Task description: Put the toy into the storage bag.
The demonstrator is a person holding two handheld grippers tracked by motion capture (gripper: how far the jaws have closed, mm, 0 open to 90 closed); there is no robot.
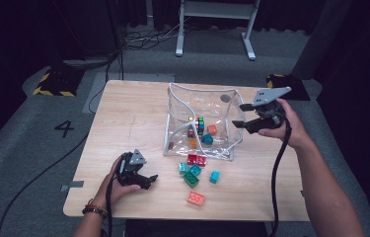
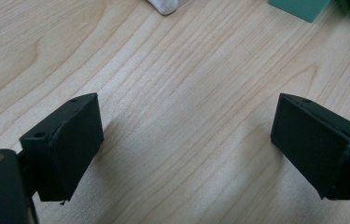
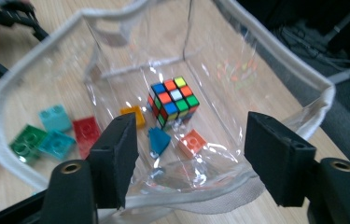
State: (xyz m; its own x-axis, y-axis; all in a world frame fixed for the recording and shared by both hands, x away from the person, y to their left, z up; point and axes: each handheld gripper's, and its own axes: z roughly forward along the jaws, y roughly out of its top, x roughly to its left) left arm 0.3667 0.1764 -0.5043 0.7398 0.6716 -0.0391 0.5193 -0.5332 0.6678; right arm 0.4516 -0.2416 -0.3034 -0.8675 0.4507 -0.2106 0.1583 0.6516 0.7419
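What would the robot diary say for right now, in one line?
left gripper: open, resting on table | right gripper: open at clear bag rim | in bag: puzzle cube, bricks | loose bricks: outside

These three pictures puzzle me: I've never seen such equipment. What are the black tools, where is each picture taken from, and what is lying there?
A person sits at a wooden table holding a hand-operated gripper in each hand. The wide picture looks down from above. The other two come from cameras riding on the grippers, looking along their black jaws. The left gripper rests low over bare wood, open and empty. The right gripper is at the edge of a clear plastic bag, open, holding nothing. Inside the bag are a puzzle cube and a few toy bricks. More bricks lie on the table in front of the bag.
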